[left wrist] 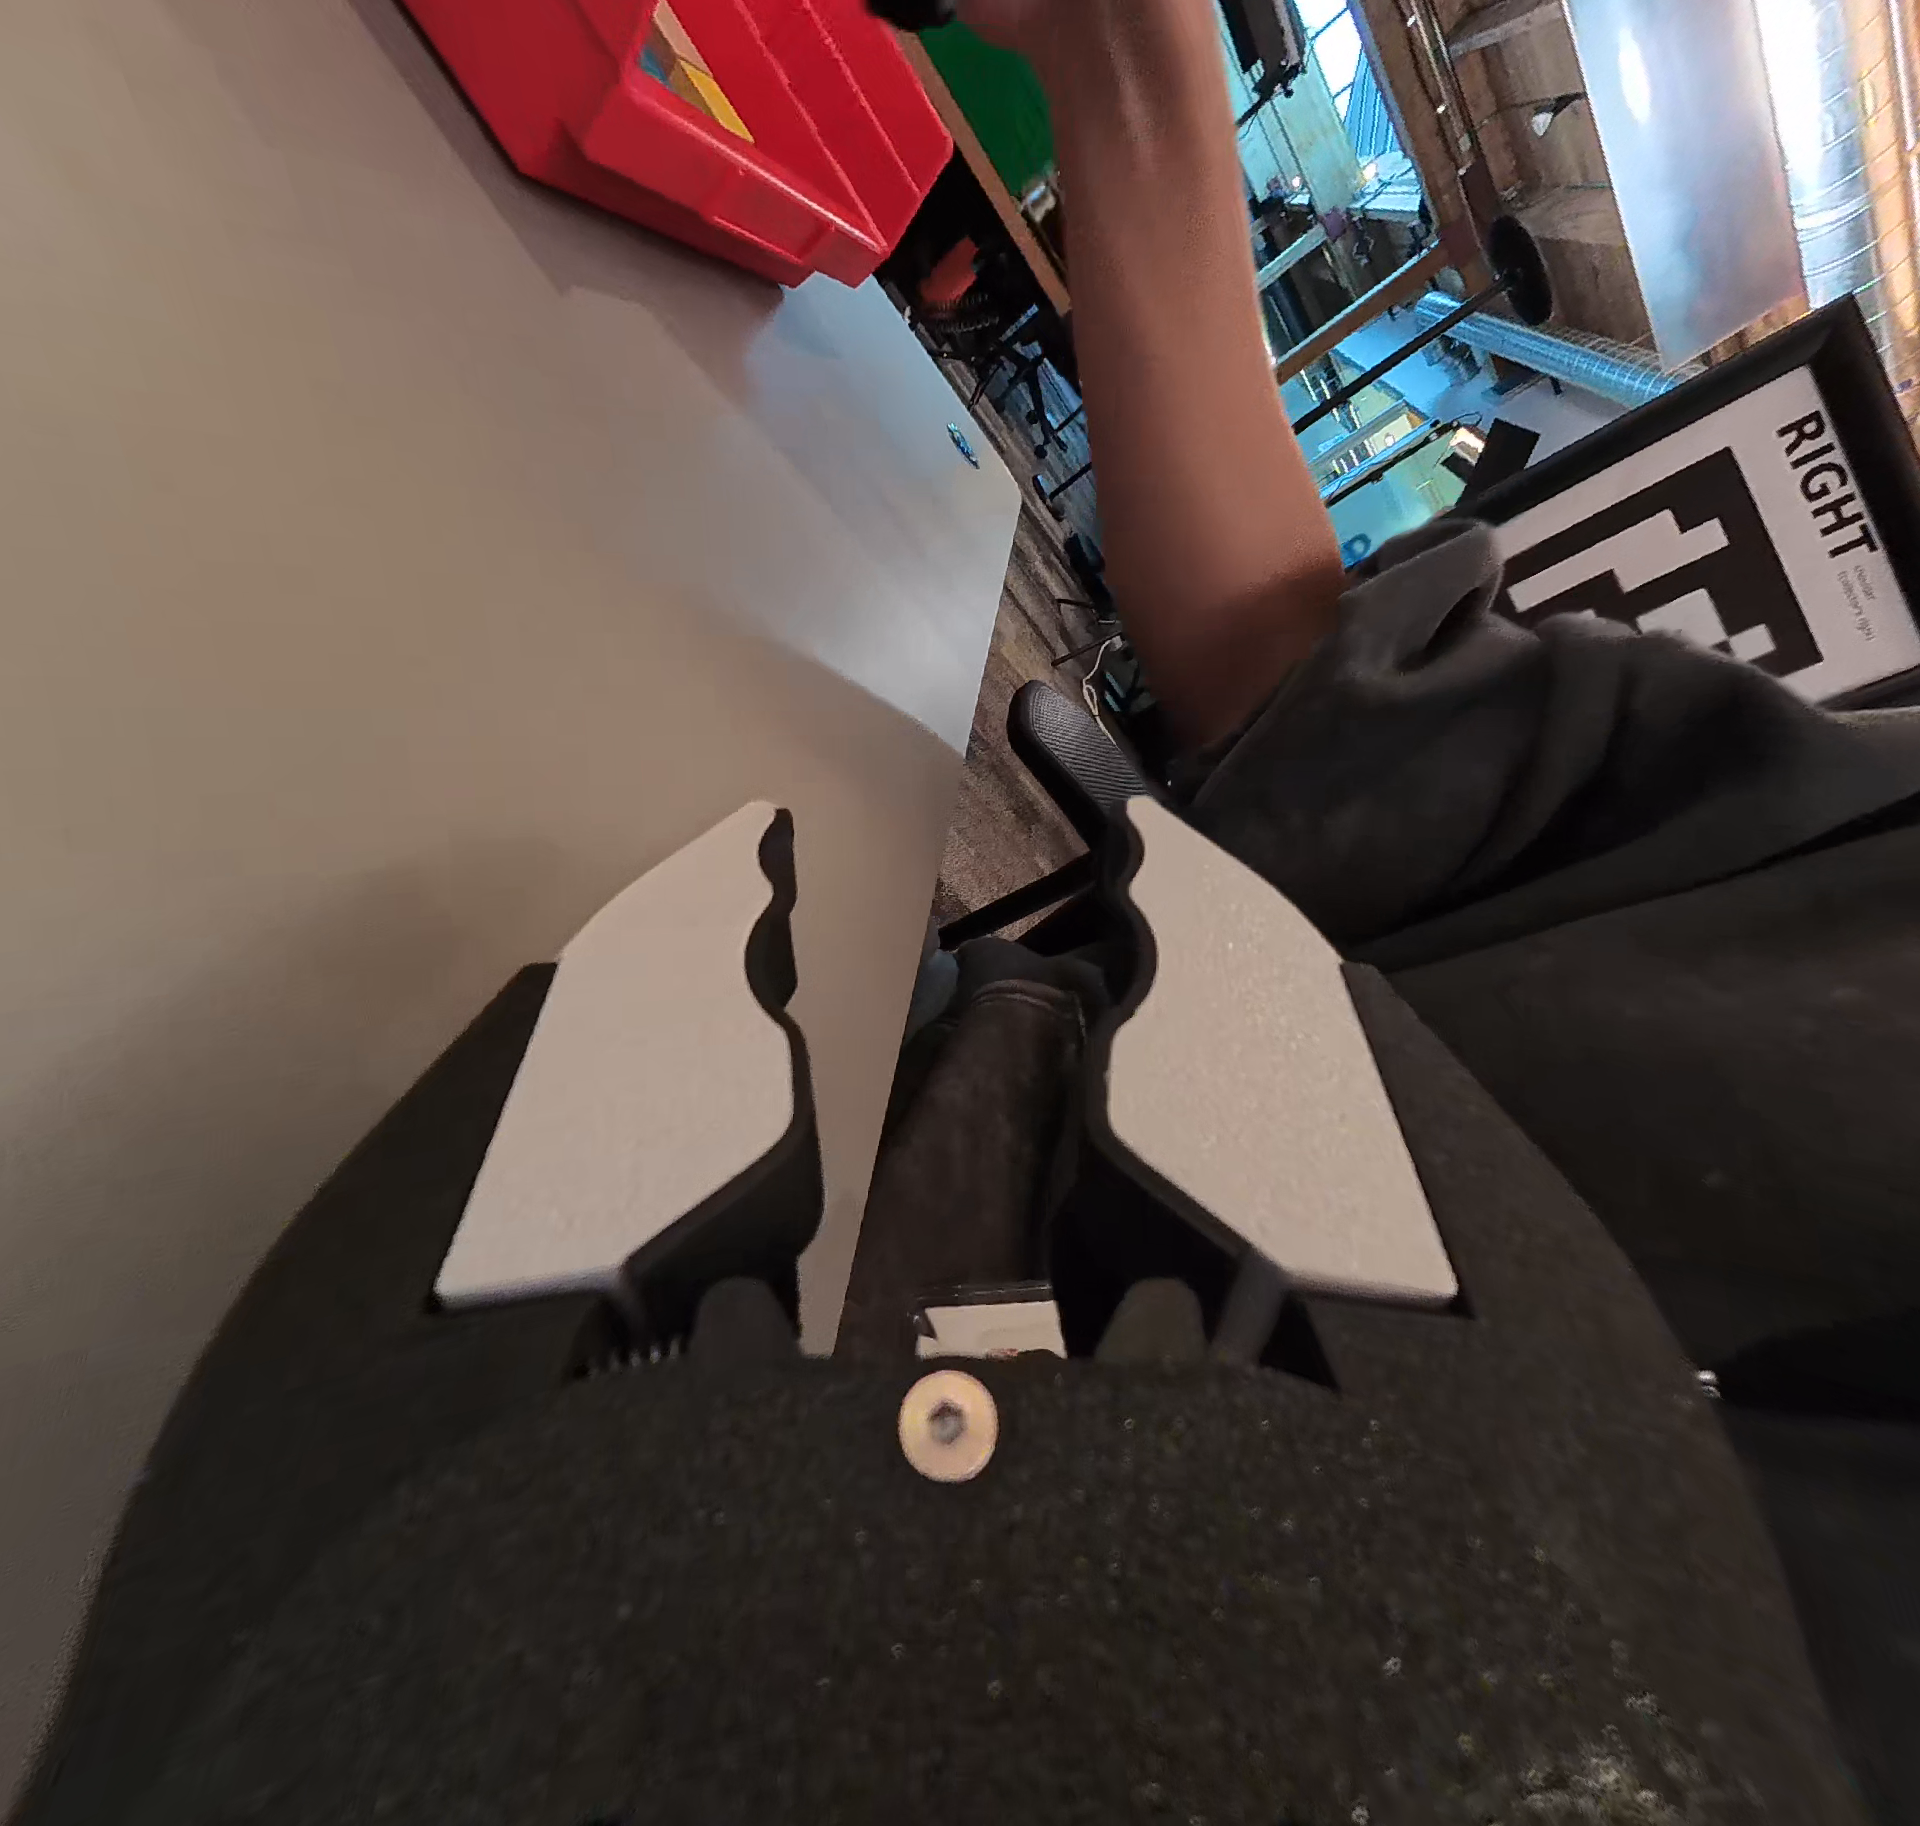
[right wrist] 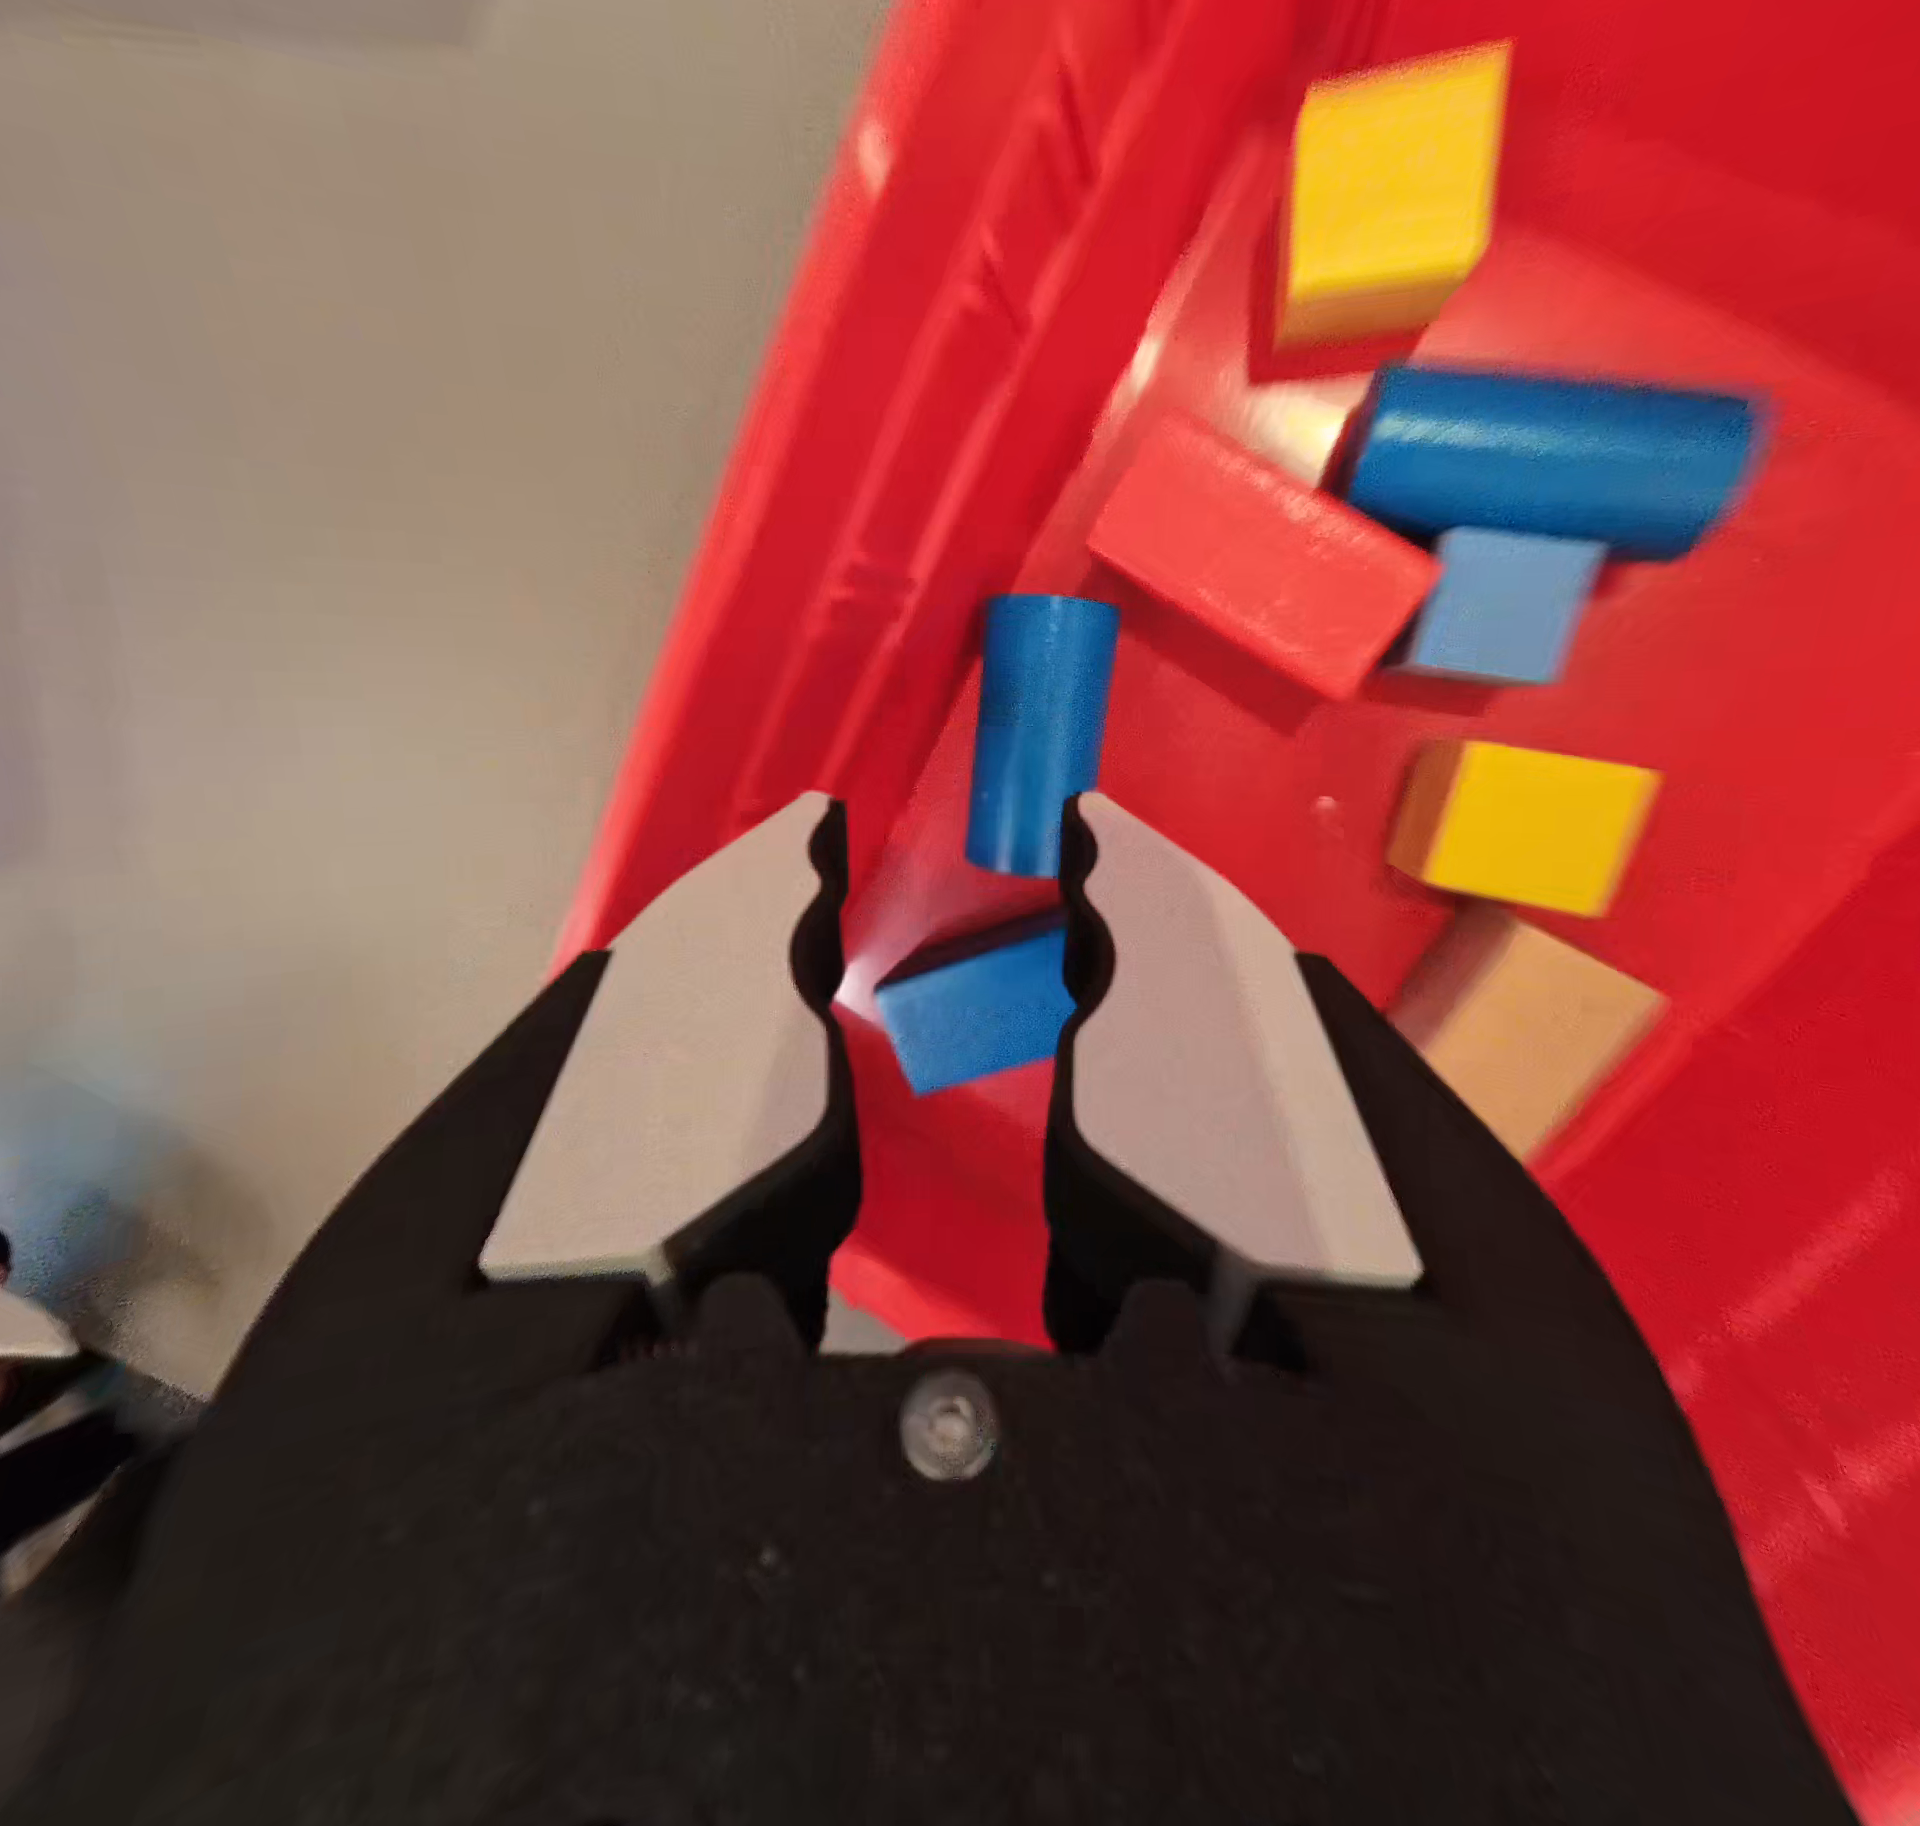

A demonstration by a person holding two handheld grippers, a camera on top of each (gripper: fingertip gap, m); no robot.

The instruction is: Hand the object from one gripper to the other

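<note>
Right gripper point(right wrist: 954, 820) fingers point(right wrist: 727, 997) apart, empty

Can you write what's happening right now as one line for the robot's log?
stage: pre-pick | right gripper: jaws open over red bin, near small blue cylinder | left gripper: jaws open, empty, beside table

Bright, motion-blurred, fisheye-warped edges, window glare

Glossy plastic red bin point(right wrist: 1039, 270), matt (painted) blocks point(right wrist: 1039, 727)
</note>
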